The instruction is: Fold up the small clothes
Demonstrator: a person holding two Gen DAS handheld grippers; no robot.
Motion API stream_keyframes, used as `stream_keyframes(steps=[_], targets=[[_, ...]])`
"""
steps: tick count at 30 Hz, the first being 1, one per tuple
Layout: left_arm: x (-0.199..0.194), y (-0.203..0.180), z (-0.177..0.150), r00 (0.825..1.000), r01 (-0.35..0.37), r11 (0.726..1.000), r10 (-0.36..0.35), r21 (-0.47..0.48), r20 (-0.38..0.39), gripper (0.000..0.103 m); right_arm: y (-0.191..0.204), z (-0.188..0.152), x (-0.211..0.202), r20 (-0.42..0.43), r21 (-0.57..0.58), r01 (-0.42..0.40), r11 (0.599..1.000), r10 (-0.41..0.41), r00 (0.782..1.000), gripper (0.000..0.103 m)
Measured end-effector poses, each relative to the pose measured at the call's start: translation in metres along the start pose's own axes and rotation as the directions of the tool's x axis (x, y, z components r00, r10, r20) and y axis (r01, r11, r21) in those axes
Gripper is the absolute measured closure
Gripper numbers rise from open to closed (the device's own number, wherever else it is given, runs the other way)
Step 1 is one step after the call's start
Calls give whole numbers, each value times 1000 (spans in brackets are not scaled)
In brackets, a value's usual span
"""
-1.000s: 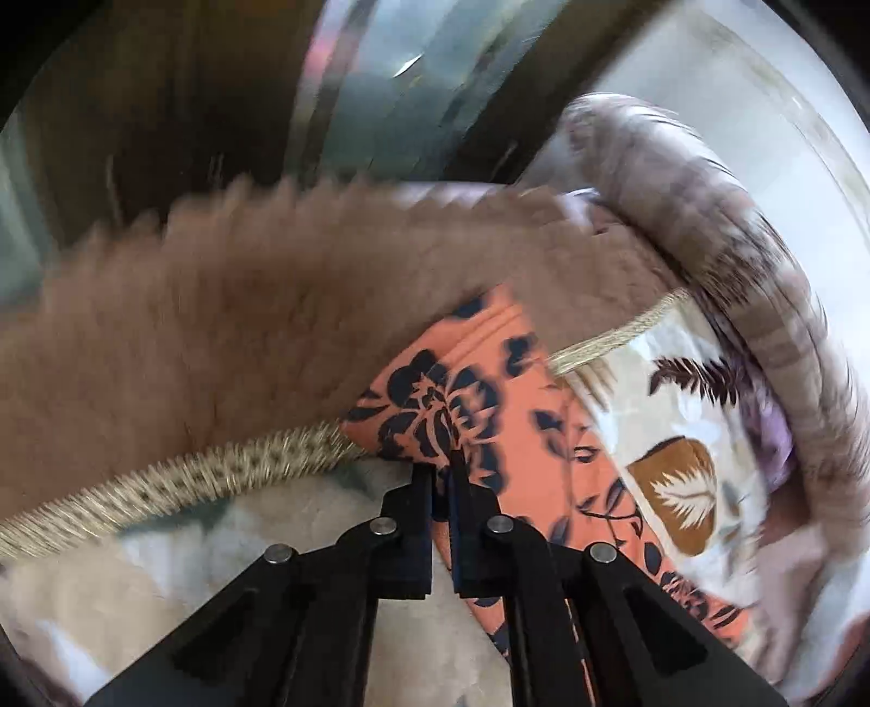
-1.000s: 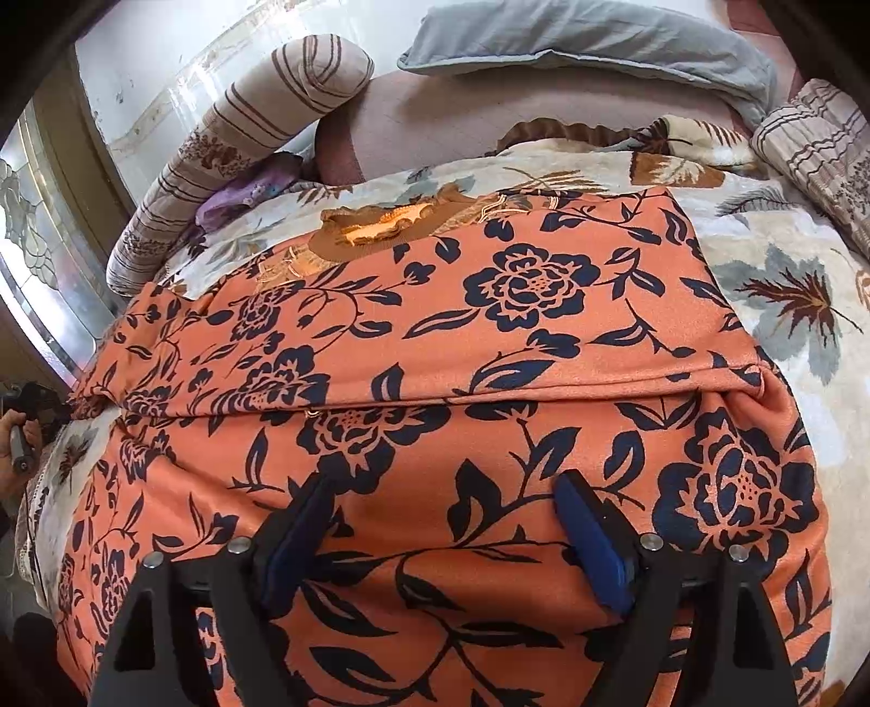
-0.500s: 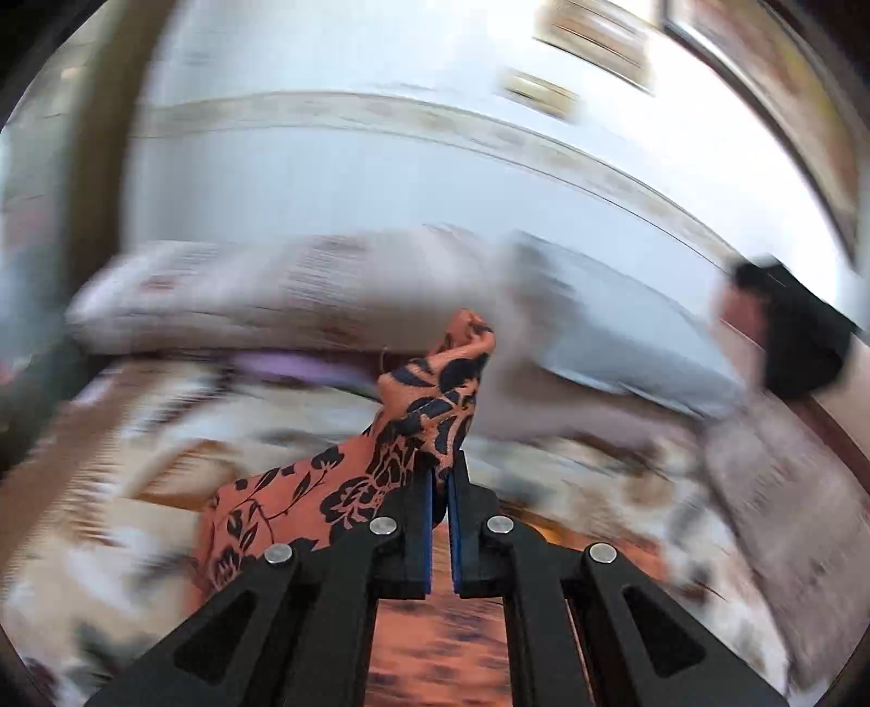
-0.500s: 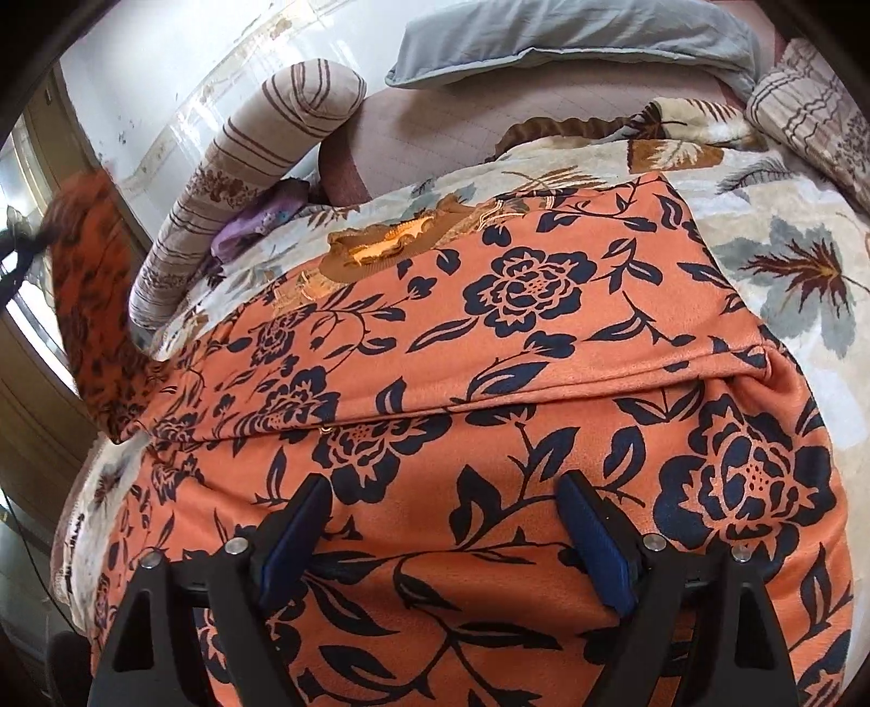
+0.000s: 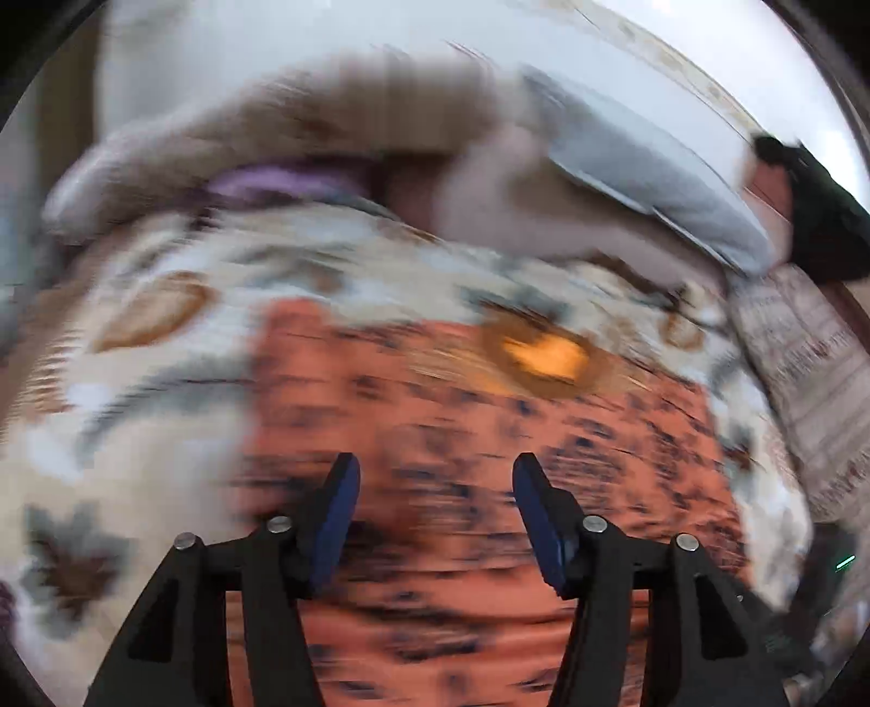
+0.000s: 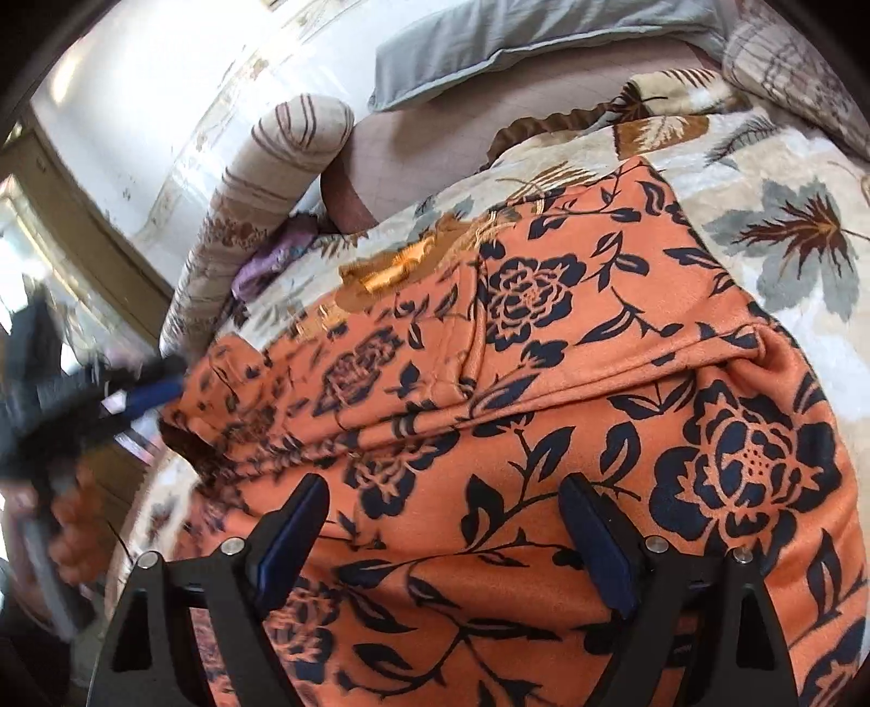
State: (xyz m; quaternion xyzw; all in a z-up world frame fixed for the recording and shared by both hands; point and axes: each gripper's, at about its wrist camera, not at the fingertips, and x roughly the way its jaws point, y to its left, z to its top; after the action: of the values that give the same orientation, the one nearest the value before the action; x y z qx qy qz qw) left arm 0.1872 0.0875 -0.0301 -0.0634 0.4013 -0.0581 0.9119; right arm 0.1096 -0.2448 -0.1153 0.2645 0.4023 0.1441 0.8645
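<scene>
Now we see the orange floral garment [image 6: 544, 435] spread over a bed, on a cream blanket with a leaf print [image 6: 788, 179], filling the centre and lower part of the right wrist frame. One layer is folded across it, its edge running from centre left up toward the right. A gold embroidered patch [image 6: 391, 272] sits at the garment's upper left end.

Right gripper [image 6: 443, 522]: fingers stand wide apart above the cloth at bottom centre; nothing is pinched between the blue pads [image 6: 293, 538].

Left gripper [image 5: 435, 506]: in its own view, which is heavily blurred, the fingers are spreading apart at this moment, with the garment [image 5: 489, 435] showing beyond the gap but not gripped. From the right wrist view we see the left gripper [image 6: 152, 386] as a dark blur at centre left, just beside the garment's folded left corner; contact cannot be told. A hand [image 6: 70, 516] holds it lower left.

At upper left lies a striped bolster [image 6: 261, 179], with a purple cloth [image 6: 272, 261] beneath it. A grey pillow [image 6: 516, 43] lies along the top.
</scene>
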Motion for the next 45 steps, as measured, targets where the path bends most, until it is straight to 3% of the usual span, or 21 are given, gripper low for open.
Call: stream_keyframes(steps=[2, 4, 7, 9, 10, 11, 13, 15, 16, 17, 18, 21, 25, 28, 35, 39, 42, 45], targets=[[-7, 32, -2, 996, -72, 997, 74, -30, 48, 39, 3, 14, -10, 22, 47, -57, 997, 56, 998, 14], [-9, 67, -10, 986, -148, 985, 153, -87, 57, 39, 10, 35, -4, 3, 48, -50, 998, 50, 999, 14], [4, 98, -23, 987, -152, 973, 157, -171, 18, 39, 10, 65, 24, -73, 69, -22, 997, 27, 997, 15], [7, 113, -34, 989, -140, 966, 146, -218, 15, 39, 7, 77, 54, -172, 86, 47, 995, -31, 985, 20], [8, 115, -38, 990, -135, 965, 142, -227, 18, 39, 7, 79, 63, -202, 85, 80, 993, -61, 978, 24], [10, 117, -43, 990, -131, 964, 140, -230, 23, 39, 12, 79, 74, -237, 48, 107, 993, -92, 967, 38], [13, 121, -51, 990, -131, 966, 141, -224, 28, 39, 24, 76, 82, -263, -40, 150, 988, -156, 952, 50], [19, 122, -55, 990, -129, 968, 138, -216, 26, 39, 33, 73, 86, -285, -106, 186, 977, -209, 935, 72], [19, 123, -56, 990, -127, 967, 136, -220, 25, 39, 37, 72, 88, -294, -127, 194, 973, -224, 929, 75], [19, 123, -56, 990, -125, 966, 136, -227, 30, 39, 40, 73, 88, -298, -148, 203, 968, -239, 924, 87], [18, 123, -56, 990, -124, 966, 136, -228, 37, 39, 45, 74, 88, -303, -173, 204, 964, -249, 920, 91], [15, 120, -58, 988, -129, 969, 144, -213, 57, 39, 66, 76, 80, -255, -253, 223, 941, -288, 923, 92], [12, 121, -59, 988, -123, 969, 139, -214, 63, 39, 95, 96, 40, -101, -325, 265, 908, -312, 945, 92], [13, 121, -59, 989, -119, 968, 135, -221, 60, 39, 84, 107, 13, -16, -332, 350, 876, -376, 926, 92], [9, 104, -43, 992, -105, 981, 116, -164, 58, 39, 7, 67, 45, -182, -209, 315, 926, -354, 917, 88], [11, 92, -27, 992, -111, 985, 118, -131, 48, 39, 5, 65, 35, -131, -183, 305, 935, -331, 935, 88], [21, 71, -24, 994, -111, 993, 112, -26, 14, 39, 15, 66, 25, -69, -230, 332, 915, -356, 932, 90], [26, 68, -27, 996, -91, 995, 91, -26, -16, 38, 22, 77, 20, -36, -257, 366, 894, -388, 921, 90]])
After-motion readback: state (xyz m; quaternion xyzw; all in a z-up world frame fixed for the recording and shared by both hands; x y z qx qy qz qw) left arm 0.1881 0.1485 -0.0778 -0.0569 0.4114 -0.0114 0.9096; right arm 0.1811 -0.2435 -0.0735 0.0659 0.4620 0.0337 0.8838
